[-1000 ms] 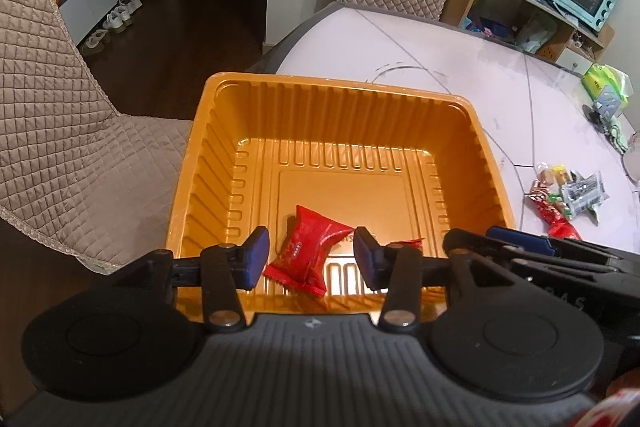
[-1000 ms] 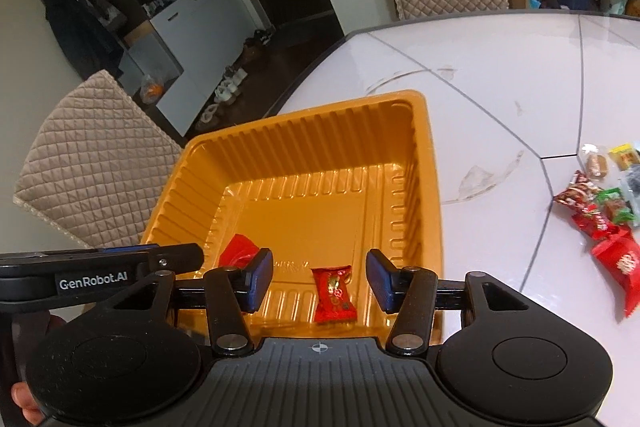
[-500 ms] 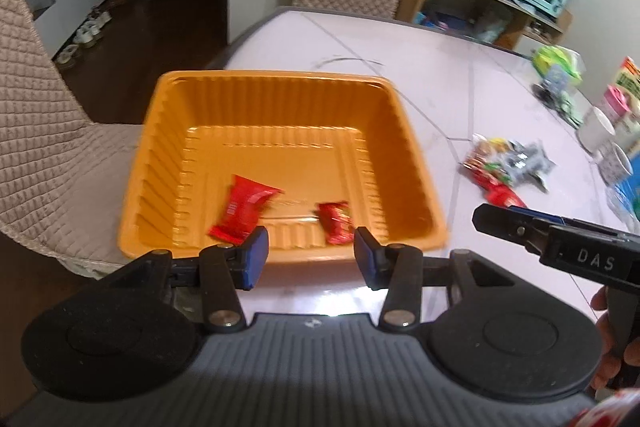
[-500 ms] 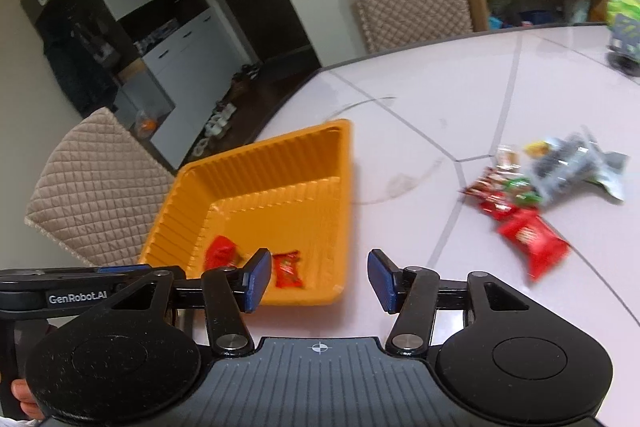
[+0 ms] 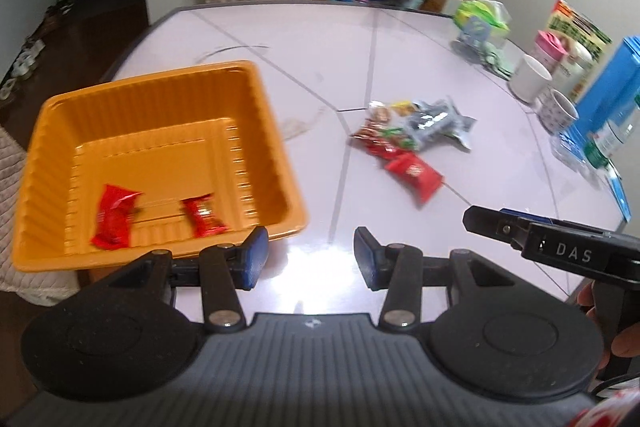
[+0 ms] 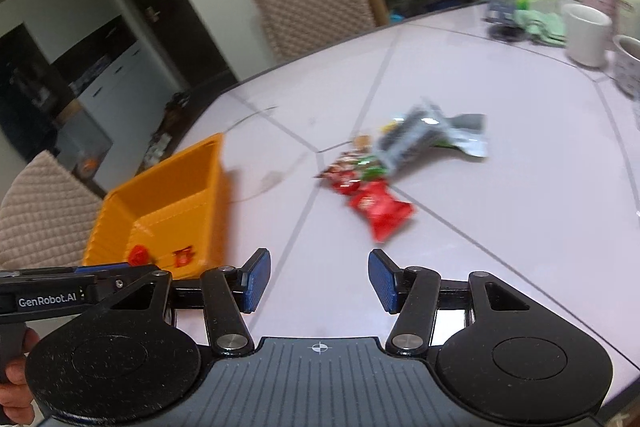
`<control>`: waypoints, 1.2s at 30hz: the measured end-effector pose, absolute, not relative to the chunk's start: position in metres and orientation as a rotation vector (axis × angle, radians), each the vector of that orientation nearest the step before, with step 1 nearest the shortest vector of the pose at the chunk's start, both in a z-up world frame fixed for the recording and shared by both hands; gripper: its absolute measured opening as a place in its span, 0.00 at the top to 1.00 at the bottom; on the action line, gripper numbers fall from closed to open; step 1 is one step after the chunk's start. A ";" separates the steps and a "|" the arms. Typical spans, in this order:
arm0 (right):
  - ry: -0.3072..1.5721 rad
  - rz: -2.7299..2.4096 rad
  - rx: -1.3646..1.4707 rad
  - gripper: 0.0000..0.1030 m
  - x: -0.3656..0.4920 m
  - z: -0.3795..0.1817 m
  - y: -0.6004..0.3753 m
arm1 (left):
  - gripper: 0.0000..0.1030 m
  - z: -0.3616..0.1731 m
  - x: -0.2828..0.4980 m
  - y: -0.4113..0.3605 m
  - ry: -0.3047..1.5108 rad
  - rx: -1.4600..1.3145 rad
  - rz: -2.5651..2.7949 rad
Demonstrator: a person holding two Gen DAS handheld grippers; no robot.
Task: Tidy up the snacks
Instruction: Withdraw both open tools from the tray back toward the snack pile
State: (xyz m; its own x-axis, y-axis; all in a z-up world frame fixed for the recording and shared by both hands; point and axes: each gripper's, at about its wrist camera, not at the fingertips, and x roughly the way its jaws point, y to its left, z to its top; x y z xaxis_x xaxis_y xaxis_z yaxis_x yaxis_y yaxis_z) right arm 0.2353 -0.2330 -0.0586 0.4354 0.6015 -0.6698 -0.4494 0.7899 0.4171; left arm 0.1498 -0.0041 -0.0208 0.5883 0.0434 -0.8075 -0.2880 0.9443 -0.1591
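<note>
Orange ribbed plastic tray [image 5: 160, 131], square with flared corrugated walls, is the landmark; it sits at the near-left edge of the pale glossy tabletop [image 5: 320, 47], which is crossed by thin dark seams.

Left wrist view: two red foil candy packets lie flat on the tray floor near its front wall, a wider red wrapper [image 5: 114, 217] to the left and a narrower red candy [image 5: 202, 217] beside it, apart. Right of the tray, well clear of it, lies the loose snack pile [image 5: 412, 133]: crinkled silver-grey foil bag, small mixed wrappers, and a red pillow-shaped packet [image 5: 416, 173] nearest the camera. The left tongs [image 5: 308, 259] hang just off the tray's front-right corner, blue ribbed pads apart, nothing between them. The other black handset, marked DAS, reaches in from the right. Far right of the tray: white mugs [image 5: 530, 79], pink cup, blue carton.

Right wrist view: the tray [image 6: 168, 195] shows at far left, seen edge-on, both red packets just visible inside. The snack pile [image 6: 400, 155] lies right of the tray, the silver bag [image 6: 432, 135] behind the red packet [image 6: 378, 209]; blurred. The right tongs [image 6: 318, 281] hover over bare tabletop between tray and pile, pads parted and empty. Quilted beige chair [image 6: 312, 3] stands beyond the tray.
</note>
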 end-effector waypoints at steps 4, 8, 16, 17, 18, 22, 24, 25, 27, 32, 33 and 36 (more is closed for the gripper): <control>0.910 0.616 0.204 0.47 0.240 -0.061 -0.257 | 0.58 -0.022 0.164 -0.024 0.928 -0.274 0.159; 0.911 0.589 0.216 0.47 0.246 -0.063 -0.273 | 0.58 -0.023 0.175 -0.038 0.931 -0.263 0.138; 0.913 0.562 0.229 0.47 0.257 -0.069 -0.290 | 0.58 -0.029 0.193 -0.056 0.944 -0.249 0.123; 0.914 0.560 0.229 0.47 0.258 -0.070 -0.291 | 0.58 -0.029 0.195 -0.058 0.945 -0.245 0.126; 0.914 0.558 0.229 0.47 0.259 -0.070 -0.292 | 0.58 -0.030 0.197 -0.060 0.947 -0.241 0.128; 0.916 0.553 0.226 0.47 0.263 -0.073 -0.295 | 0.58 -0.033 0.205 -0.065 0.950 -0.234 0.125; 0.915 0.551 0.224 0.47 0.265 -0.073 -0.296 | 0.58 -0.035 0.210 -0.068 0.954 -0.231 0.122; 0.915 0.550 0.224 0.47 0.267 -0.074 -0.297 | 0.56 -0.036 0.213 -0.069 0.957 -0.230 0.121; 0.915 0.545 0.223 0.47 0.270 -0.075 -0.299 | 0.51 -0.039 0.218 -0.071 0.963 -0.226 0.123; 0.913 0.532 0.224 0.47 0.281 -0.079 -0.303 | 0.51 -0.045 0.232 -0.076 0.969 -0.227 0.126; 0.914 0.529 0.224 0.47 0.283 -0.080 -0.304 | 0.49 -0.046 0.235 -0.077 0.968 -0.229 0.127; 0.920 0.519 0.223 0.47 0.289 -0.084 -0.305 | 0.45 -0.051 0.244 -0.080 0.972 -0.225 0.135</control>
